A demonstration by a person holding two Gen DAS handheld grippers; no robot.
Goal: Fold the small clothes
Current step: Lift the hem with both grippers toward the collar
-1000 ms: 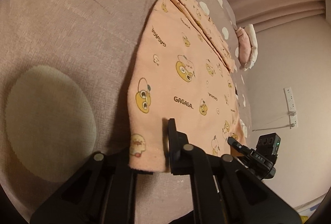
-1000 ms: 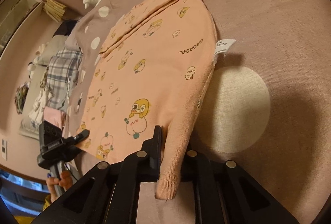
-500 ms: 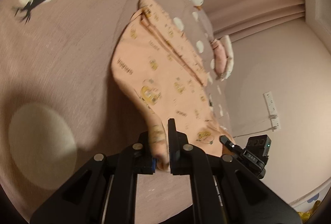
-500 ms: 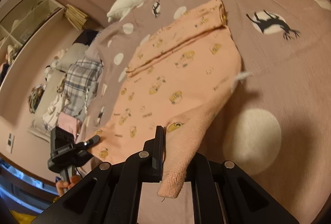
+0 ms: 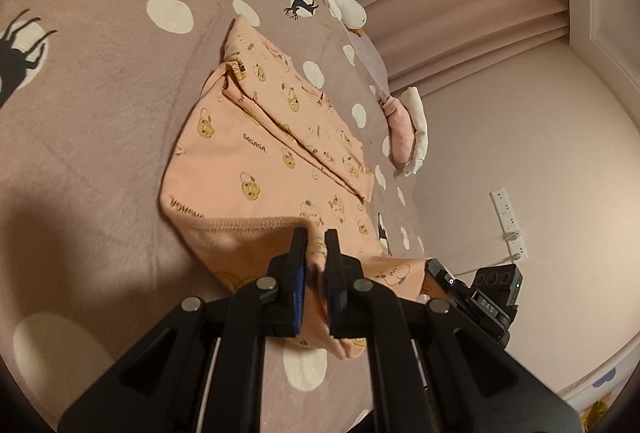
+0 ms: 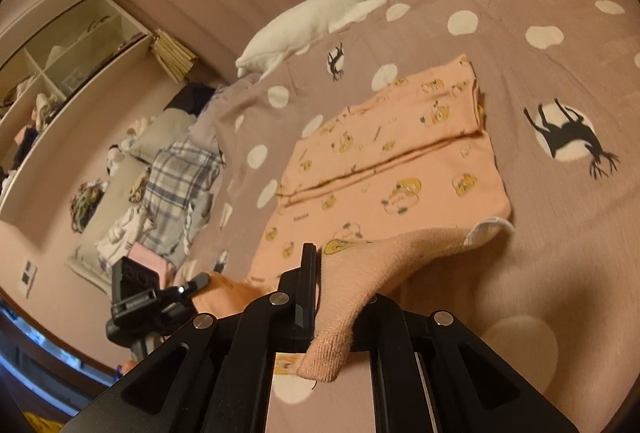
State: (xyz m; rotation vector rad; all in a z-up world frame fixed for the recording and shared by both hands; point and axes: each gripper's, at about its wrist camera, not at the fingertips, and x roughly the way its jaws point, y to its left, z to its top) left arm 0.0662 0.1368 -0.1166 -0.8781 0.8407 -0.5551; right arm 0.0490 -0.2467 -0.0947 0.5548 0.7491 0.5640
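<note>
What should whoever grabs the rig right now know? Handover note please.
Left gripper: jaws shut on the near hem of the peach cartoon-print cotton garment.
Right gripper: jaws shut on the same hem's other corner, cloth draped over one finger.
Garment lies on the mauve polka-dot bedspread; the near edge is lifted, the far part flat.
Done: one long strip already folded over along the far side.
Left: probably carry the lifted hem forward onto the far part, release, smooth.

Both wrist views close, facing shared garment [image 5: 256,169] (bed).
</note>
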